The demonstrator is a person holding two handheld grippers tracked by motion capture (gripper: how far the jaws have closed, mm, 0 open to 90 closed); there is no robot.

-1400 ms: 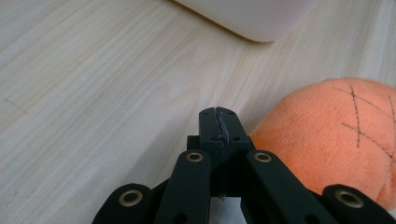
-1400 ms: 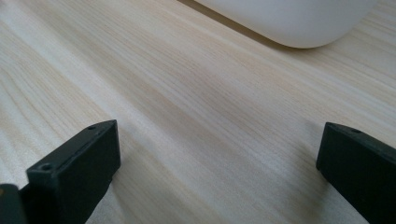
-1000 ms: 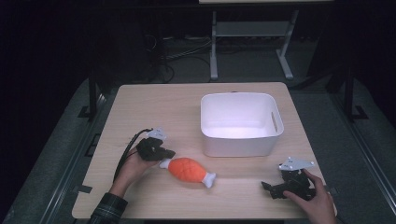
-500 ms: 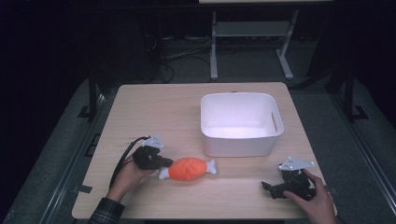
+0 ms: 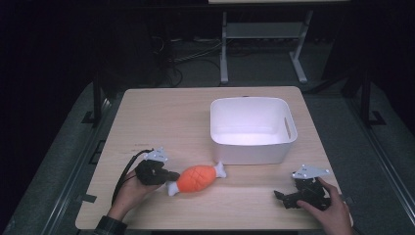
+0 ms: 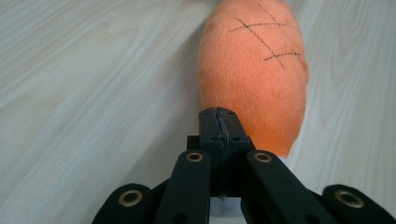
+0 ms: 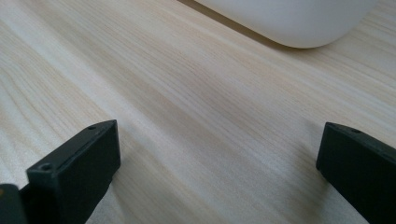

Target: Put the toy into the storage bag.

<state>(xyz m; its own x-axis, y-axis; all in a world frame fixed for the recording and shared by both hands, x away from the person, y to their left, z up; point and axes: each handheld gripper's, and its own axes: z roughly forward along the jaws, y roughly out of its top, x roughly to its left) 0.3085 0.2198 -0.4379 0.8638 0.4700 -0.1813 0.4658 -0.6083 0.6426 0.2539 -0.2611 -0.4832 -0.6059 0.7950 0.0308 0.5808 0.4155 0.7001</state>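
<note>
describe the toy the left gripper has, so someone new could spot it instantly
On the light wooden table, look just in front of the white plastic bin, toward its near-left corner. There lies an orange plush drumstick with white bone ends, one end pinched in the left gripper. It is the table's sole orange, soft item.

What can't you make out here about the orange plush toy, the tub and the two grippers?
- Plush drumstick: near white end hidden by the left gripper, left gripper view; far end cut off at top.
- White tub: cropped by top edge, right gripper view.
- Right gripper: partly covered by the hand, high view.
</note>
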